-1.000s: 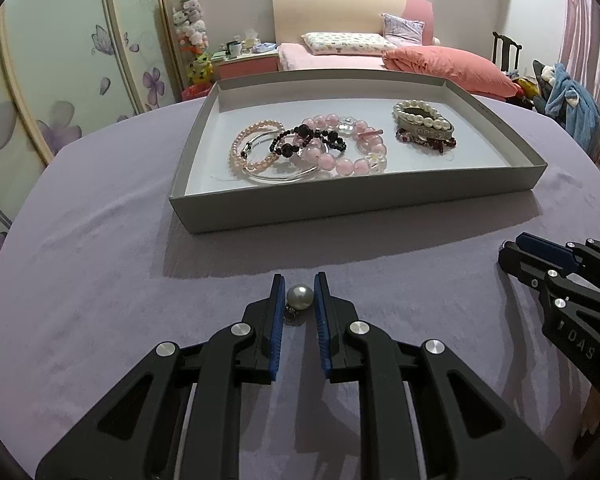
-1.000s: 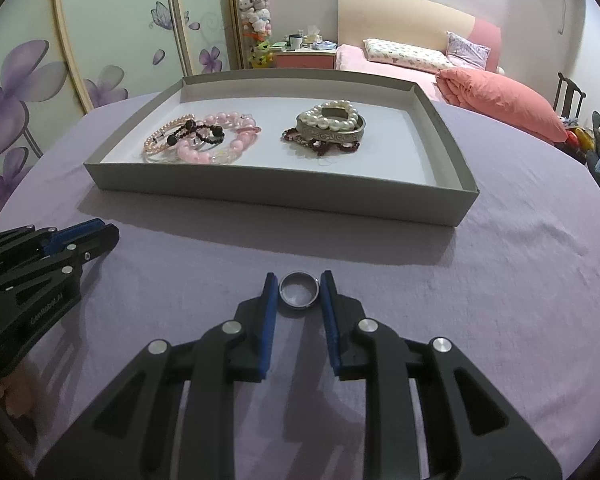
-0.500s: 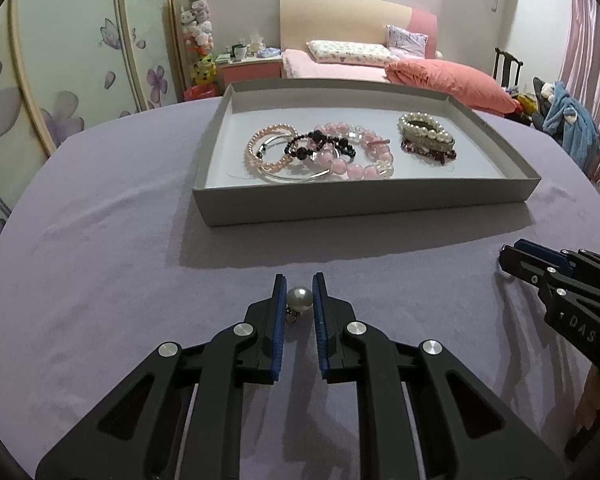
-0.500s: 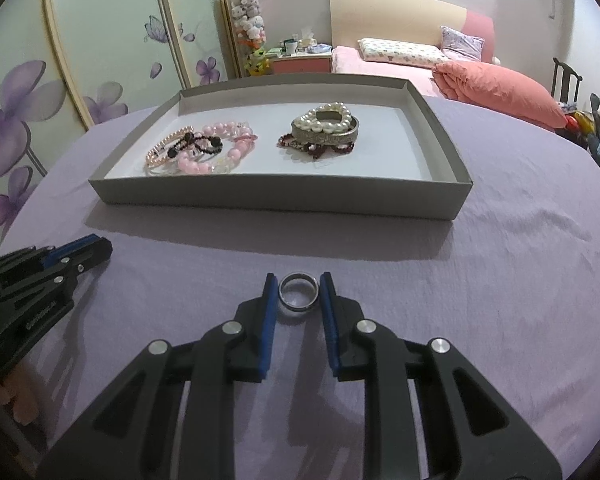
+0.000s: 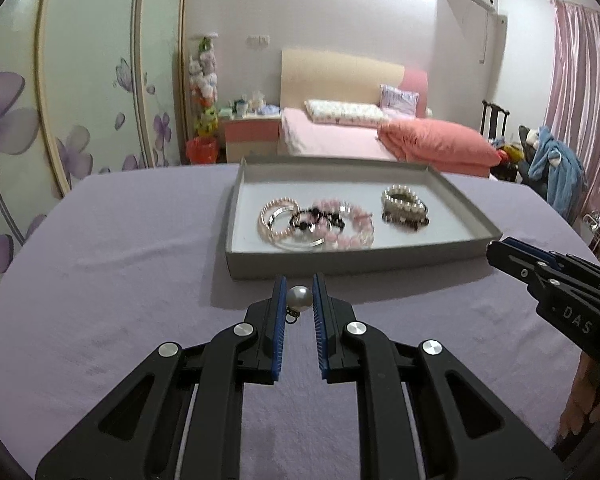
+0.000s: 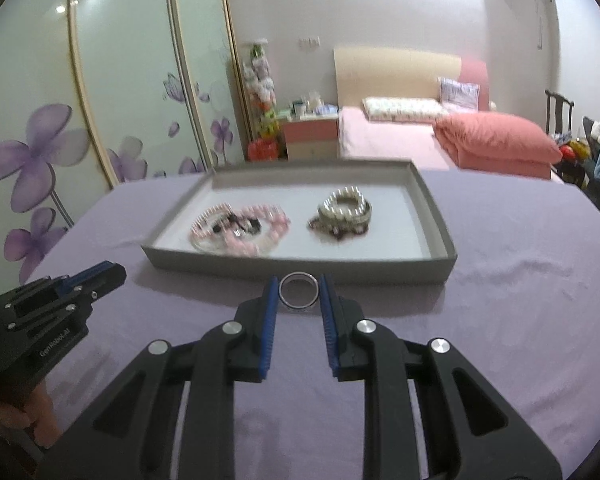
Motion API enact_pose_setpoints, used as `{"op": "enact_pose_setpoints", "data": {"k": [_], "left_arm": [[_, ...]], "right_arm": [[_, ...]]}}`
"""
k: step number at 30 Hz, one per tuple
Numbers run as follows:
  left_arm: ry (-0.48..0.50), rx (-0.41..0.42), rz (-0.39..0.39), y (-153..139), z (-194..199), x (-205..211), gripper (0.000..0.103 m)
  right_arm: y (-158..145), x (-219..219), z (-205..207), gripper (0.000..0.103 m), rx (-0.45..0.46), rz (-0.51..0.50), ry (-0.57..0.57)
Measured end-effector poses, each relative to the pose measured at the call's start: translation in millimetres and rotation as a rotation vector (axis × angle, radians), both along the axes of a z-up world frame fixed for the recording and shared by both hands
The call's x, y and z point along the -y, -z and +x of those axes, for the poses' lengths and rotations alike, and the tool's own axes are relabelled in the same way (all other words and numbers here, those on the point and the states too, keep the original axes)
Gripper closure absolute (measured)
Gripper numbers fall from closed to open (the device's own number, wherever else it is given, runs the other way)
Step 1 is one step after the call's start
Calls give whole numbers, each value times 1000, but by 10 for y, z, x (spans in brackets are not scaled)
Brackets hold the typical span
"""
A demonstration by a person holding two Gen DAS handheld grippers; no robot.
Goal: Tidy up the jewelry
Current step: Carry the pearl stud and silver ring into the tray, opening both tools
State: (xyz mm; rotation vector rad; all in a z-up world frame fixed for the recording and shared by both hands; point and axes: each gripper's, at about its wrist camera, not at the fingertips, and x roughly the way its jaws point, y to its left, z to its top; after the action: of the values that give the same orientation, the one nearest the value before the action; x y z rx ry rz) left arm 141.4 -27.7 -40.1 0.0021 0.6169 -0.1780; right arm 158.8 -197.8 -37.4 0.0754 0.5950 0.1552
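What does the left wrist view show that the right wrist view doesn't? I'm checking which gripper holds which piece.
Only the left wrist view shows the pearl earring pinched in the left gripper. Only the right wrist view shows the silver ring held in the right gripper. Both show the gray tray with bracelets on the purple tablecloth.
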Motion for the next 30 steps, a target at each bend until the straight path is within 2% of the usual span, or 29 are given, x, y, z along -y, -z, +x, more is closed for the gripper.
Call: {"op": "enact_pose_setpoints", "data": {"k": [13, 20, 30], "left_arm": [[-50, 233, 37, -354, -215, 83, 89], [-49, 286, 36, -419, -180, 164, 89], [-54, 315, 22, -481, -52, 234, 89]], "right_arm": [[-398, -165, -299, 81, 307, -62, 65], [-487, -133, -307, 81, 380, -79, 104], [-580, -83, -115, 81, 420, -70, 148]]}}
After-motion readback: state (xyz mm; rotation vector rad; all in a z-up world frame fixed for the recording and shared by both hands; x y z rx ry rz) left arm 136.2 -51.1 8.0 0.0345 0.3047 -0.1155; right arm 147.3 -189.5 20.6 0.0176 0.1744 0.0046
